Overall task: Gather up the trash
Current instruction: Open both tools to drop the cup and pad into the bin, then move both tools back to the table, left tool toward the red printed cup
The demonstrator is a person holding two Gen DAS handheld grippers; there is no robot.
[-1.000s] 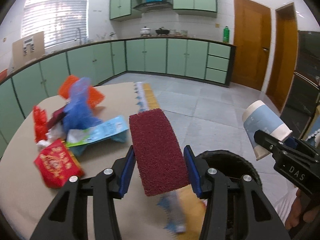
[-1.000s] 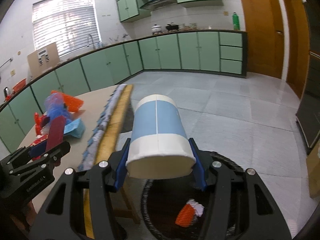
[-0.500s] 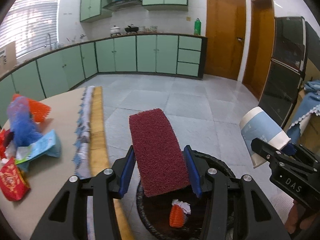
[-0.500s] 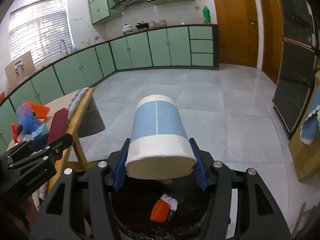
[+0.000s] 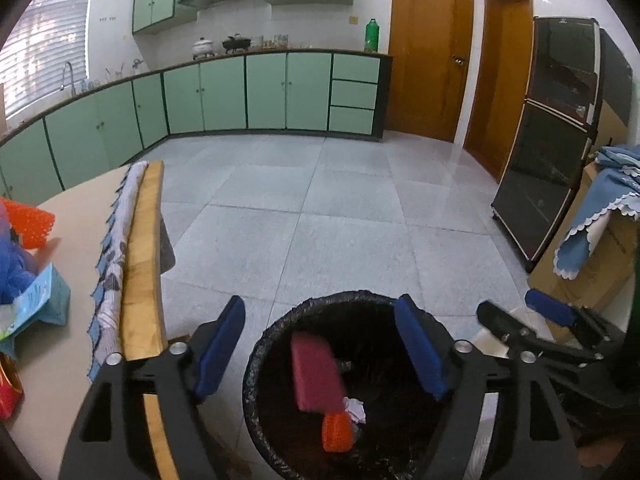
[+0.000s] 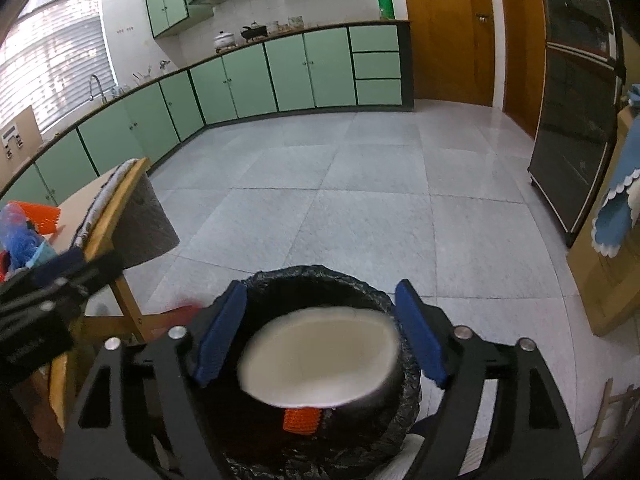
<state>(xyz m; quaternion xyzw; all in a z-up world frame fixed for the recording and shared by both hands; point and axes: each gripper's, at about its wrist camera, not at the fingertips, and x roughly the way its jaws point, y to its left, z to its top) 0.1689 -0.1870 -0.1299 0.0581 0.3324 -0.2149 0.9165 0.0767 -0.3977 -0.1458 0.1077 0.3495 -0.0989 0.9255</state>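
Note:
A black-lined trash bin stands on the floor below both grippers. My left gripper is open above it, and the dark red scouring pad is falling into the bin beside an orange mesh piece. My right gripper is open over the same bin, and the white and blue paper cup is dropping between its jaws, blurred. The right gripper also shows at the right of the left wrist view.
The table at the left holds more trash: an orange mesh, a blue net, a teal packet and a red packet. A rolled cloth lies along its wooden edge. A dark fridge stands at the right.
Both grippers have opened over the bin. The scouring pad has left the left gripper and the paper cup has left the right gripper; both are falling in.

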